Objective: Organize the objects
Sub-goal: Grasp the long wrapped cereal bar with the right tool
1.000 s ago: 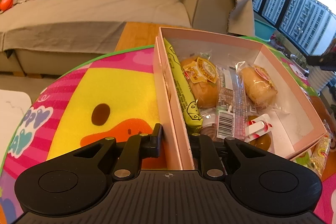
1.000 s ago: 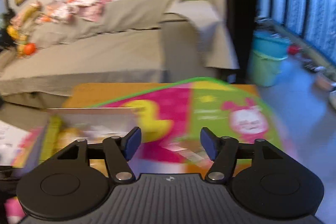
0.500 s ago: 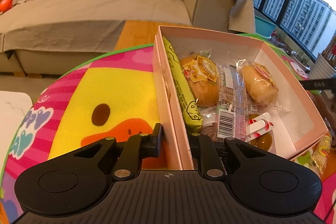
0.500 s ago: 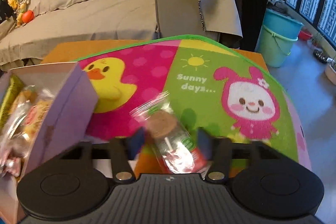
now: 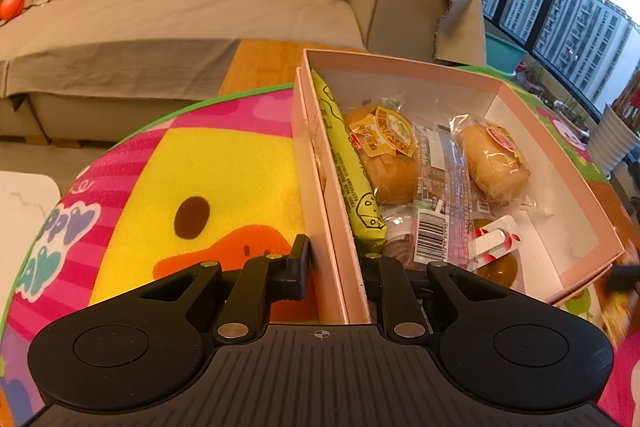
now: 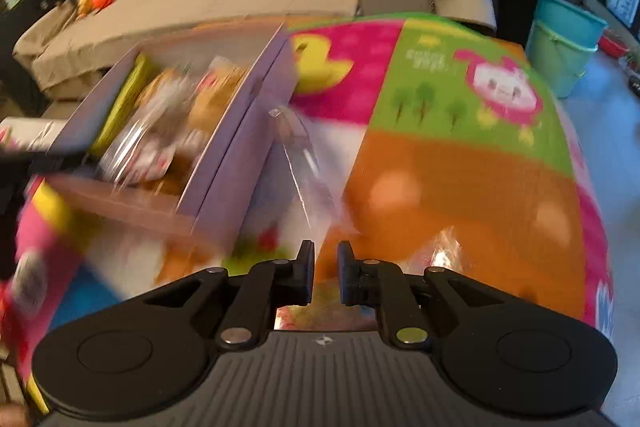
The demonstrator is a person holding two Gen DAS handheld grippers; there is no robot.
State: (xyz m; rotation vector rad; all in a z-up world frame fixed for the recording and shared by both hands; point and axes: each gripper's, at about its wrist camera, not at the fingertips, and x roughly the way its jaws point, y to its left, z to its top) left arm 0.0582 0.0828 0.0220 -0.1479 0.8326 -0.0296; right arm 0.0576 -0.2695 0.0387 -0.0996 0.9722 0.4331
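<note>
Left tool [image 5: 334,263] clamping pink box [image 5: 560,163] wall, right tool [image 6: 325,277] pinching clear wrapper [image 6: 308,167]

sofa [image 5: 192,7]: beige cover, clothes on the back | window [image 5: 560,11]: daylight, tall buildings outside | bucket [image 6: 568,39]: teal, on floor

An open pink cardboard box [image 5: 560,163] rests on a bright cartoon play mat, its lid nested under it. Inside the box, a long yellow-green wrapped stick [image 5: 352,171] lies along the left wall. Beside it toward the middle lies a wrapped golden bun [image 5: 384,155] with a yellow label, then a clear packet with a barcode [image 5: 436,211]. A second wrapped bun [image 5: 494,163] lies toward the right wall. A small red-and-white packet [image 5: 496,239] sits at the near end. Outside the box, just right of its right wall, a clear plastic packet [image 6: 308,163] lies on the mat, blurred.
</note>
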